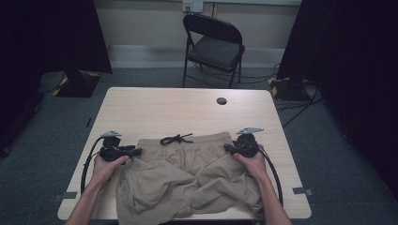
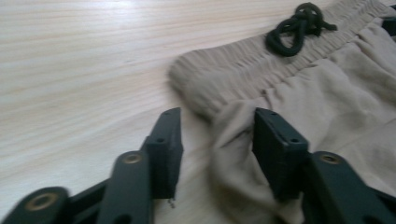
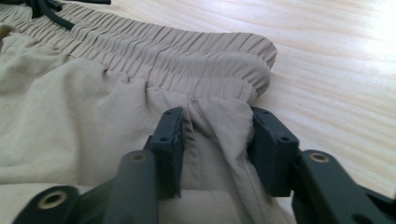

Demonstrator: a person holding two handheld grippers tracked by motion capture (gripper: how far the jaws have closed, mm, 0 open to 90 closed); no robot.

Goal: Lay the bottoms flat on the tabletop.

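With the crumpled beige fabric shorts (image 1: 187, 176) laid near the pale wooden table's (image 1: 159, 105) front edge, each waistband corner is straddled, not yet pinched, by the parted left gripper (image 2: 217, 140) and right gripper (image 3: 217, 140), so closing seems next.

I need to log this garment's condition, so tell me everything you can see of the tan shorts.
The tan shorts are of thin, woven-looking fabric with a gathered elastic waistband and a dark drawstring tied in a bow. They lie rumpled on the wooden table, waistband away from the person, legs bunched toward the near edge. The left tongs and right tongs each straddle a fabric fold just below a waistband corner; the jaws stand apart.
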